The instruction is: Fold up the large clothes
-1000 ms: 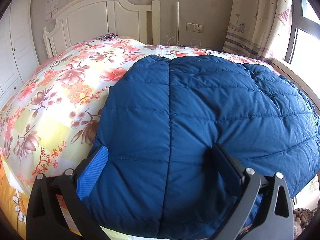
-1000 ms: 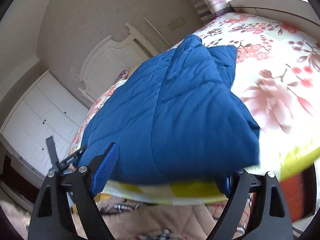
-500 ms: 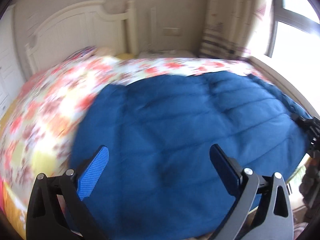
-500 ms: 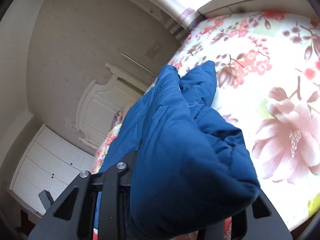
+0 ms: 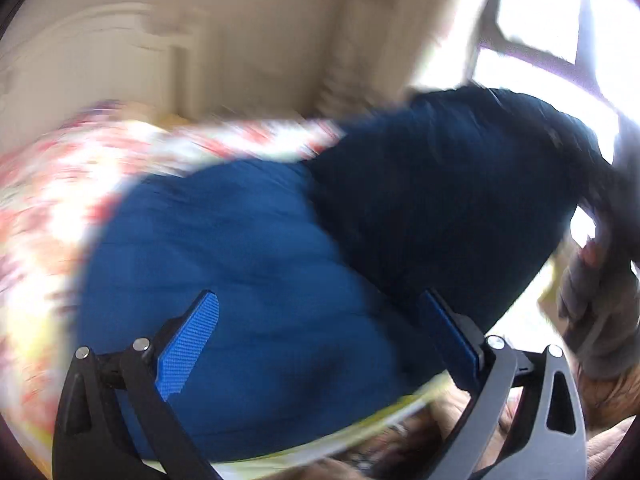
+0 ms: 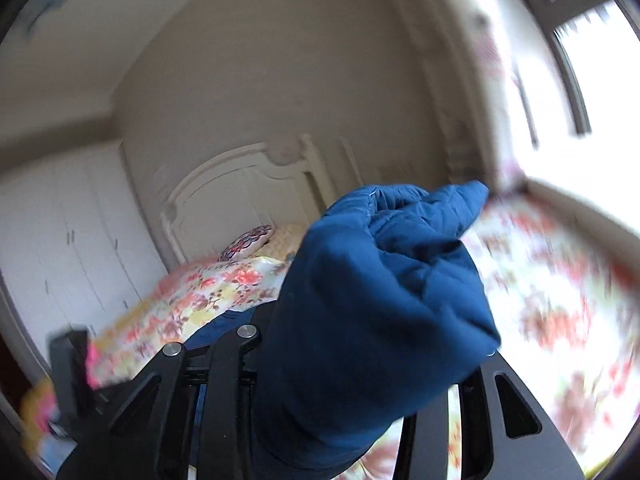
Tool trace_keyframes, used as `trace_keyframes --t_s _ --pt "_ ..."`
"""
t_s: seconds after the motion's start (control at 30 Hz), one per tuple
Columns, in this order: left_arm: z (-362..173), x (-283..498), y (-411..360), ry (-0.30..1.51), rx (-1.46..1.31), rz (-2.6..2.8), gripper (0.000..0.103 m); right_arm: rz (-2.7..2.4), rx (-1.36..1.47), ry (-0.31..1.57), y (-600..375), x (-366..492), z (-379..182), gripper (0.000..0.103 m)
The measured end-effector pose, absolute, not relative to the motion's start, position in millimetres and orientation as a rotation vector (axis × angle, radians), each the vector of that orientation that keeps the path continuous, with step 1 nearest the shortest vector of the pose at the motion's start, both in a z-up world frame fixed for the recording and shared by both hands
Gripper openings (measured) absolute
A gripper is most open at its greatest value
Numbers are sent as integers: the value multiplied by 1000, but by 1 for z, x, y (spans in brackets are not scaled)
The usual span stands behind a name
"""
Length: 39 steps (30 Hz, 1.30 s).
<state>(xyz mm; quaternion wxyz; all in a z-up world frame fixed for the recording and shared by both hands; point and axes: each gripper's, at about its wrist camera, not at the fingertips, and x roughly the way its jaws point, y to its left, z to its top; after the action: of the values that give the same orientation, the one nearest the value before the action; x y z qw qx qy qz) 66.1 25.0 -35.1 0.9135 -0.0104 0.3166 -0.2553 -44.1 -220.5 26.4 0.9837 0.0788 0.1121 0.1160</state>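
My right claw (image 6: pixel 340 380) is pinching a thick bundle of the blue quilted jacket (image 5: pixel 248 280). Its jaws have just been closing, and the padded fabric fills the space between them at the lower centre of the right wrist view. The gripped portion is raised clear of the bed (image 6: pixel 208 292), with a loose end pointing toward the upper right of that frame.

My left claw (image 5: pixel 320 348) is spread, with nothing between its blue pads (image 5: pixel 188 344). It hangs over the near part of the jacket at the lower centre of the left wrist view.

Position of the garment: most of the jacket lies on the floral bedspread (image 5: pixel 52 184). In the left wrist view, the lifted side shows as a darker blue mass at centre right, above the flat part. A hand (image 5: pixel 596 308) appears at the right edge.

Progress, as judged: one fold is in hand. The raised side has not yet been laid across the flat body. Remaining: lay it down, release, smooth, then make any further folds.
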Motion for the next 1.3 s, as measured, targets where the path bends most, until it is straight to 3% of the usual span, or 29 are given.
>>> trace_keyframes --t_s 0.1,0.2,0.3,0.33,0.4,0.63,0.8,0.9,1.0,1.07,1.13,1.3 --pt "-14 77 131 575 -233 -290 99 282 -142 198 -125 -37 44 39" --pt "1 69 206 494 -350 -131 99 362 -444 233 -20 -30 21 39" --pt "8 56 240 442 -364 -47 100 464 -852 398 79 -28 -60 44" --pt "9 56 245 443 -367 -40 100 469 -1005 430 102 -29 -99 58" --pt "3 55 249 460 -368 -36 100 351 -1182 299 123 -42 -138 59" --pt "20 62 195 509 -235 -268 100 340 -1087 307 117 -51 -129 66" --pt "54 138 100 618 -49 -554 100 367 -1064 261 106 -63 -123 80" --pt "32 193 56 725 121 -527 100 416 -1044 248 96 -78 -119 82" --pt "-38 249 44 826 297 -317 101 535 -960 263 74 -93 -102 81" --pt "-66 266 75 818 107 -387 101 645 -820 276 43 -102 -76 76" --pt "-79 269 99 821 -5 -371 101 716 -653 303 11 -101 -49 68" --pt "-82 261 102 779 23 -330 101 656 -316 338 -38 -61 -1 57"
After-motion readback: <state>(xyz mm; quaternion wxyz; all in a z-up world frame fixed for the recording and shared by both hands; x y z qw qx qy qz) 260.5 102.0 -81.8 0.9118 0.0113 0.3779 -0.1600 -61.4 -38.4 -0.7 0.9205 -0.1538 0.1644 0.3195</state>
